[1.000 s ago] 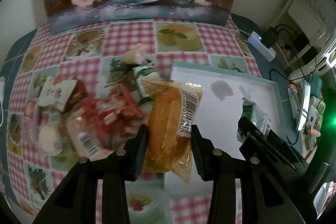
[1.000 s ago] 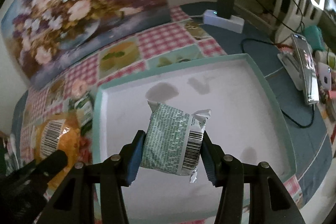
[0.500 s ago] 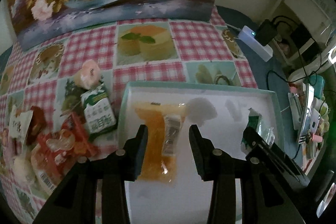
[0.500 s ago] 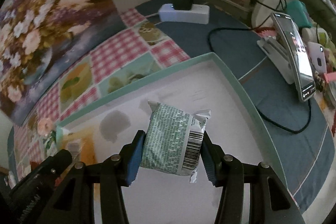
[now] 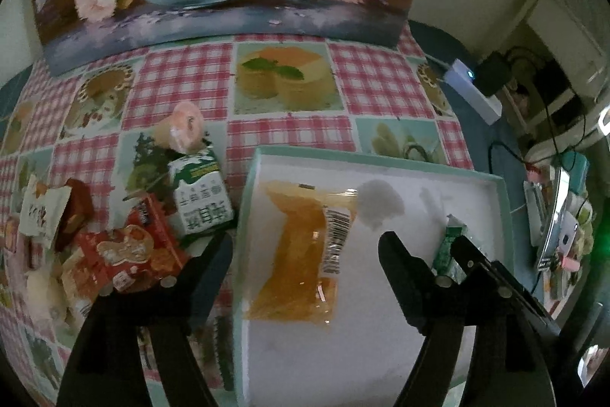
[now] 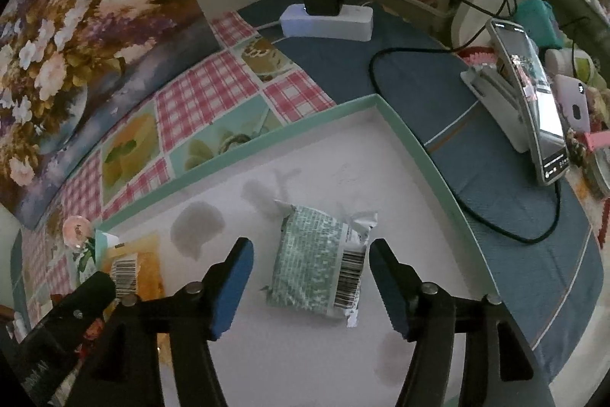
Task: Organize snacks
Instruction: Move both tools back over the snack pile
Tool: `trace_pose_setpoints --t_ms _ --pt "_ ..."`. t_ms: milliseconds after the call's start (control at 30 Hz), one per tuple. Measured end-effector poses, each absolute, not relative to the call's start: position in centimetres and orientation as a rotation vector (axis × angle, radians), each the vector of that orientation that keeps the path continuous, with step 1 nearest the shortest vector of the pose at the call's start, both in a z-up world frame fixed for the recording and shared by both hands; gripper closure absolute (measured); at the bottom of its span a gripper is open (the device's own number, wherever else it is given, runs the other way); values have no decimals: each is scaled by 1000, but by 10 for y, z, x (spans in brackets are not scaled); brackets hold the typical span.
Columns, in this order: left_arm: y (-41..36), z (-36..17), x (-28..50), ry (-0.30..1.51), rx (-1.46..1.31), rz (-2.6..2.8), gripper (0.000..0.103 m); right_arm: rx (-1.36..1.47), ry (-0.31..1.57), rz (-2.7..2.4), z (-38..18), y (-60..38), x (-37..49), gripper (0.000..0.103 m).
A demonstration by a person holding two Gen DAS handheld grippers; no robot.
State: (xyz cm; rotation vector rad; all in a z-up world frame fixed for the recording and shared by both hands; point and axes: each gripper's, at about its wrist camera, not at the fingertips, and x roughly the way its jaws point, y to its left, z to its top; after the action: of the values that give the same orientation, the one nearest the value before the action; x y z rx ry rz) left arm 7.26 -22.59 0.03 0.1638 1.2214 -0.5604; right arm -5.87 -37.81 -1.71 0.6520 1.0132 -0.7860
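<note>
Checked tablecloth [image 5: 183,82]; teal tray [image 6: 404,128] holds orange packet [image 5: 301,246], green packet [image 6: 320,266], seemingly flat; both claws just opened, empty.

Green packet [image 5: 450,250] half hidden behind right tongs [image 5: 463,254], snack pile [image 5: 76,254] blurred

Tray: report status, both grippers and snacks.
Left gripper, right gripper just opened, holding nothing. Orange packet, green packet lie in tray. Nothing blocking.
</note>
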Motion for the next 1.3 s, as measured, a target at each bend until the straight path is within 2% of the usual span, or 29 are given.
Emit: trace_pose_setpoints --t_ms 100,200,267,333,367,533,1100,1300 --pt "-214 2 76 1222 135 -532 22 655 1010 -787 -16 -377 -60 23" --pt "-202 -2 81 1236 101 -496 11 661 1008 -782 -15 -376 -62 22" --pt "-192 -5 85 1246 77 -469 11 655 1006 -777 -14 -373 -62 21" --pt "-183 -8 88 1261 60 -444 11 643 998 -762 -12 -370 -61 10" --pt "-179 -9 88 1266 54 -443 11 639 988 -754 -11 -368 -60 0" --pt "-159 -8 92 1258 27 -396 5 624 975 -723 -5 -359 -59 0" --pt "-53 19 110 1130 56 -103 4 514 1014 -464 8 -280 -17 0" --pt "-2 22 115 1137 -41 -53 4 520 1032 -307 7 -241 -1 0"
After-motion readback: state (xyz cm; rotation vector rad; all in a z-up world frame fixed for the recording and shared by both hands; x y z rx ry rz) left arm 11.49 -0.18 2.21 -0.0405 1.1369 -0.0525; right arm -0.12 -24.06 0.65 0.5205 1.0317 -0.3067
